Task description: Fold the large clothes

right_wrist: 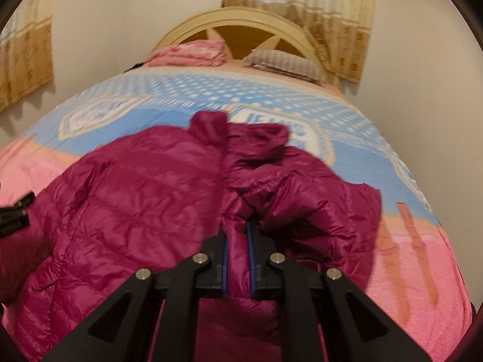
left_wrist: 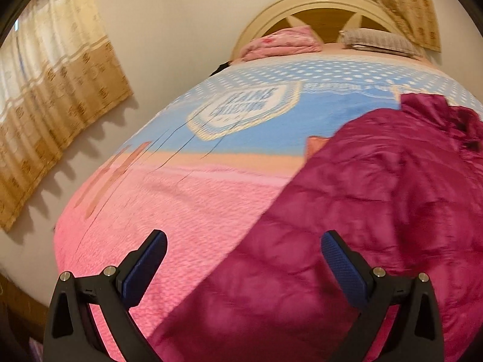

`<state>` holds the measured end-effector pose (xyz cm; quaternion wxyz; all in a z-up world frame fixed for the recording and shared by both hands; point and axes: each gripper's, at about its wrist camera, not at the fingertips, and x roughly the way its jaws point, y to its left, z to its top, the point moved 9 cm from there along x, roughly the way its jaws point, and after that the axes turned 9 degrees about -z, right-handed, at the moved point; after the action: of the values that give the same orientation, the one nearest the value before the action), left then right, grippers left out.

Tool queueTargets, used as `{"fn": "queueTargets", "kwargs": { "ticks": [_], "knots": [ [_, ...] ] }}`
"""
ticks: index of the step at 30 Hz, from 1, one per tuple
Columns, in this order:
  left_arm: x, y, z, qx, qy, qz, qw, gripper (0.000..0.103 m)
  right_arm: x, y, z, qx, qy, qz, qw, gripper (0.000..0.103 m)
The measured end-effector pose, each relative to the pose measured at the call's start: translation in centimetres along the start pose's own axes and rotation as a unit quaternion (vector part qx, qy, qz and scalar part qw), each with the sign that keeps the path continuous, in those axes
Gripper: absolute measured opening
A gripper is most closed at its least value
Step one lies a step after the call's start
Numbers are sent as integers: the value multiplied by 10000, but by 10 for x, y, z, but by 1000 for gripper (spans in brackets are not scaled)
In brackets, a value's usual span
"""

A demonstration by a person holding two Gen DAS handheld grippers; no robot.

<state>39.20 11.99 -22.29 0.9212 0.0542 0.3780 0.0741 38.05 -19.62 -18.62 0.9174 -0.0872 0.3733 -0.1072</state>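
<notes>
Across the pink-and-blue quilted bedspread [right_wrist: 422, 271], toward its near edge: magenta puffy quilted down jacket [right_wrist: 135, 211], rumpled, collar toward the arched cream headboard [right_wrist: 187, 27]. Right gripper [right_wrist: 238, 241] clenched on a pinch of jacket fabric near the front opening. Left gripper [left_wrist: 241, 259] released, spread wide above the jacket's edge, holding nothing. Likely light, soft, slippery-shelled, springy; best pinched at hems, seams or shoulders.
</notes>
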Motion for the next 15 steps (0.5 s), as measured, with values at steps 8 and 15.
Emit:
{"fn": "queueTargets", "kwargs": {
  "ticks": [8, 15],
  "knots": [
    [22, 12, -15, -12, 224, 194, 9996, 102, 32, 45, -24, -395, 349, 82, 9986, 14],
    [6, 2, -10, 32, 155, 161, 9997, 102, 17, 71, -38, -667, 376, 694, 9946, 66]
  ]
}}
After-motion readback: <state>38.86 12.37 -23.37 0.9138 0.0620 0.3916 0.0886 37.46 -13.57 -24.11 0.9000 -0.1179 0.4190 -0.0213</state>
